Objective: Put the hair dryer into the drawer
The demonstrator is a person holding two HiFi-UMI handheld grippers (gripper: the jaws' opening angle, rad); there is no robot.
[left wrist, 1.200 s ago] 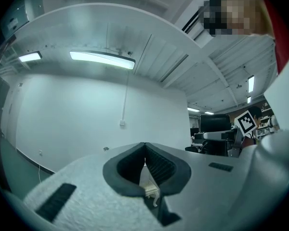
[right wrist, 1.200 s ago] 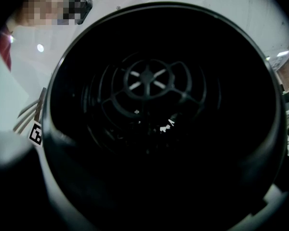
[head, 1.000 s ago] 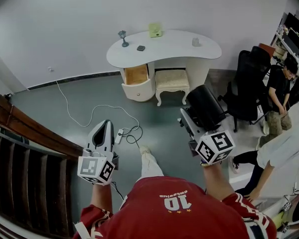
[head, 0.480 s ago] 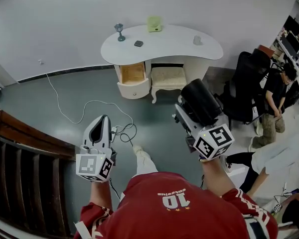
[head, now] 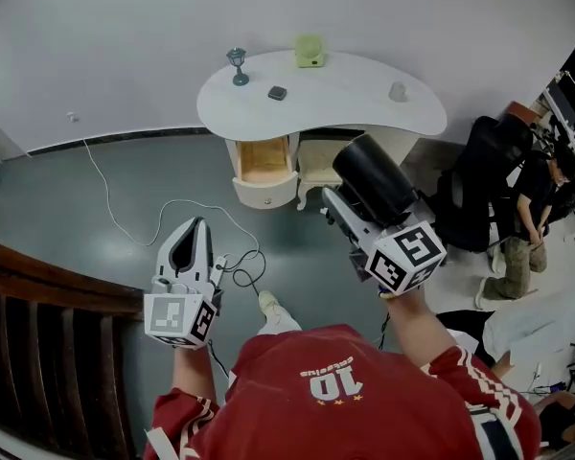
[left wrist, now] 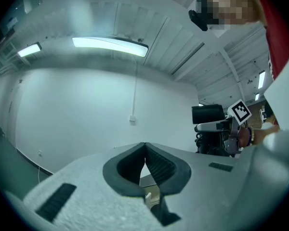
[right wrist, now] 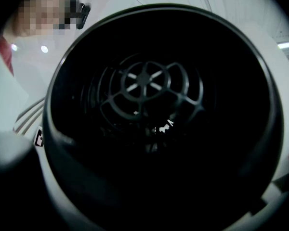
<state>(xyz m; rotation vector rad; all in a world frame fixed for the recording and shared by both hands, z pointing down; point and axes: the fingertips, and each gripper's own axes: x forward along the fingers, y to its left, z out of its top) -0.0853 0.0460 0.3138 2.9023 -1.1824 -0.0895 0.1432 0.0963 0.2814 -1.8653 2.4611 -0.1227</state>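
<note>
Carried closer, the black barrel-shaped hair dryer [head: 372,178], clamped in the right hand-held gripper [head: 343,211], is aimed at the open wood-lined drawer [head: 265,161] ahead; the left hand-held gripper [head: 194,233] is closed, empty

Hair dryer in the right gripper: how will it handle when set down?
The hair dryer looks like rigid plastic, unlikely to flex. Its round barrel may roll if laid down. It overhangs the right gripper, so it is probably front-heavy.

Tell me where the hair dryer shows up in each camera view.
Head view: hair dryer right of centre, above the marker cube.
Left gripper view: hair dryer mid-right, left of the marker cube.
Right gripper view: hair dryer fills the frame.
Shared landmark: the person's red shirt.
</note>
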